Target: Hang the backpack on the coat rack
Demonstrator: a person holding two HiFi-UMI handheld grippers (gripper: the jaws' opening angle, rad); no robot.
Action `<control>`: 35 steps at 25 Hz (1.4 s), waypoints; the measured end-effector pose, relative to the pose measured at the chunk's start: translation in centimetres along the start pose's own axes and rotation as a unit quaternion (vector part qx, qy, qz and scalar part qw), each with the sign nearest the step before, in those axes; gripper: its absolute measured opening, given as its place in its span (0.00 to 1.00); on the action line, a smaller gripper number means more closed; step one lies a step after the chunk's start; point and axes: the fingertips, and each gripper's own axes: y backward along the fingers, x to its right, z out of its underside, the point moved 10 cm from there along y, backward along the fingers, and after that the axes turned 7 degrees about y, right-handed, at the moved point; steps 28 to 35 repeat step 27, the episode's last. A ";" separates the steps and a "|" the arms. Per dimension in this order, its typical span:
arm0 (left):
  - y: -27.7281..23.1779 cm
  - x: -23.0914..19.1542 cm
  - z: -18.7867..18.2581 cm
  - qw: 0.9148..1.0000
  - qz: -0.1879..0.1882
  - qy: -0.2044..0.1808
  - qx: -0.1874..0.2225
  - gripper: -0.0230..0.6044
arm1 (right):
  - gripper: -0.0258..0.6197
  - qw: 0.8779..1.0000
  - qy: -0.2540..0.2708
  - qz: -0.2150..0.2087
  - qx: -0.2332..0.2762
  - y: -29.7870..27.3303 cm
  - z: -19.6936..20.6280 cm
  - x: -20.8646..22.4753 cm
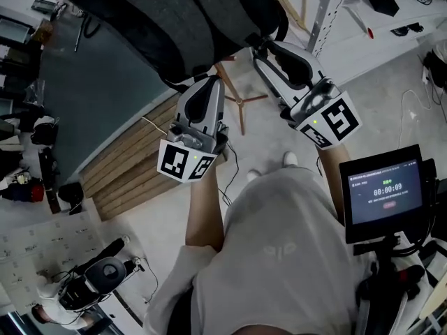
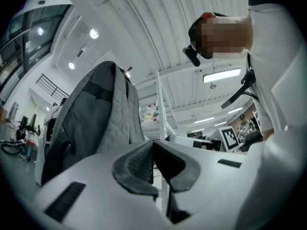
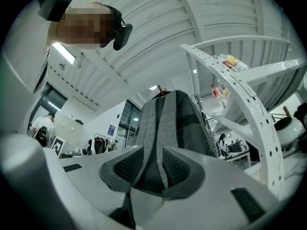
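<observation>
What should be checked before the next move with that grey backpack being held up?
1. Right gripper grip: ok, a strap of the backpack runs between its jaws.
2. Left gripper grip: cannot tell; its jaws are together, with the backpack beside them.
3. Backpack off the floor: ok, it is held above both grippers in the head view.
4. Top loop over a peg: cannot tell, no view shows it clearly.
5. Rack below: ok, wooden legs stand under the bag.

Grey backpack, raised upright (strap in the right gripper), over the wooden coat rack
</observation>
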 end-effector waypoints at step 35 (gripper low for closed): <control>-1.6 2.1 1.4 0.989 0.127 0.034 -0.066 0.04 | 0.14 0.999 -0.049 -0.020 -0.007 0.7 1.1 -0.8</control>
